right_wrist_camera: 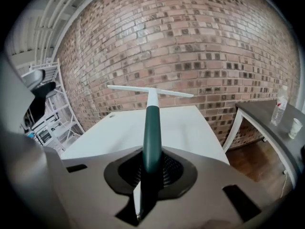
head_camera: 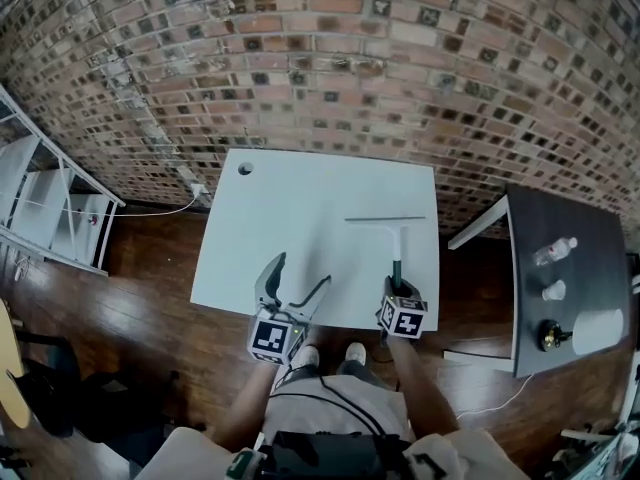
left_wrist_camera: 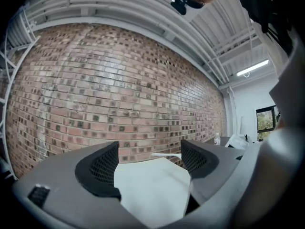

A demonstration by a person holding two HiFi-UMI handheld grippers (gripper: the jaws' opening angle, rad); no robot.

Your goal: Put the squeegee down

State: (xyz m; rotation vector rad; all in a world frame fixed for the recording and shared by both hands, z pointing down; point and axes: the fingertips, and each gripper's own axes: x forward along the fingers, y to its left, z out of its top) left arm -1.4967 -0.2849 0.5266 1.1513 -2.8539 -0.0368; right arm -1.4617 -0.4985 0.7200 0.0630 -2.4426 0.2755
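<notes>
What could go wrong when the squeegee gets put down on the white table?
1. The squeegee is held close to the table's right edge, so it might slide off onto the floor.
2. The right gripper is shut on the handle at the table's near edge. Let go there, the handle end might hang over and tip.
3. The blade looks lifted, so opening now could let it drop and bounce.
</notes>
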